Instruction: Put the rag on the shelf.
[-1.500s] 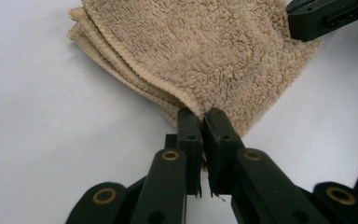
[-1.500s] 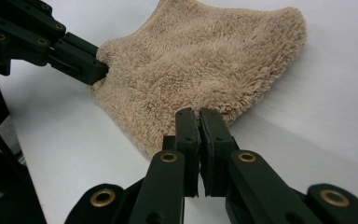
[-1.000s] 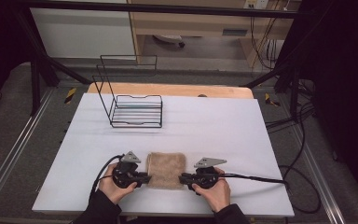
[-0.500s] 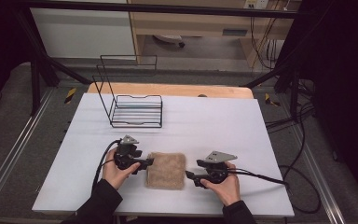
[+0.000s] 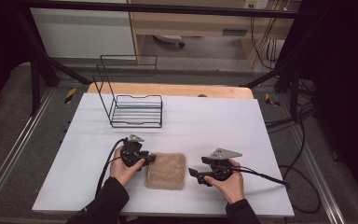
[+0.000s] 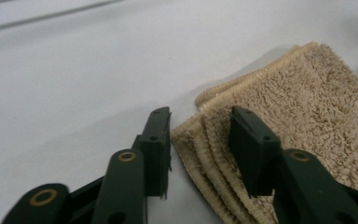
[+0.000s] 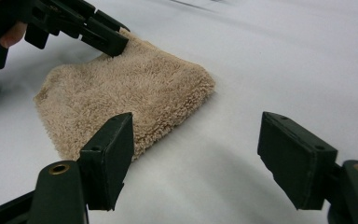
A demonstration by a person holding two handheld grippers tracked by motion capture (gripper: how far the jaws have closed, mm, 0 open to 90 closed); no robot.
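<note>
Cloth: a soft tan towel (image 5: 166, 170), folded into a thick pad with its layered edges stacked. It lies flat on the white desk (image 5: 223, 121), between the two hand-held grippers.
Left hand-held gripper: the left hand-held gripper (image 6: 200, 140) is at the towel's corner. Its jaws have just been closing. The stacked edge sits between them, with one jaw over the fluffy top and the other beside the edge, low by the desk. There is a gap on the desk side, so they are not yet pinching the towel.
Right hand-held gripper: the right hand-held gripper (image 7: 198, 158) is spread wide with nothing in it. Its jaws have just been opening. The towel's near edge is just in front of one jaw, and bare desk is between the jaws.
Rack: a black wire rack (image 5: 135, 109) stands well beyond both hand-held grippers, apart from the towel.
Step now: it looks like the start of a pick-up. The left side is taking hold of the towel while the right side has let go or waits.
Next move: the left jaws likely need to squeeze onto all the layers. If they catch only the top layer, the fold may fall open. The right one could slide in and grab the other side.
</note>
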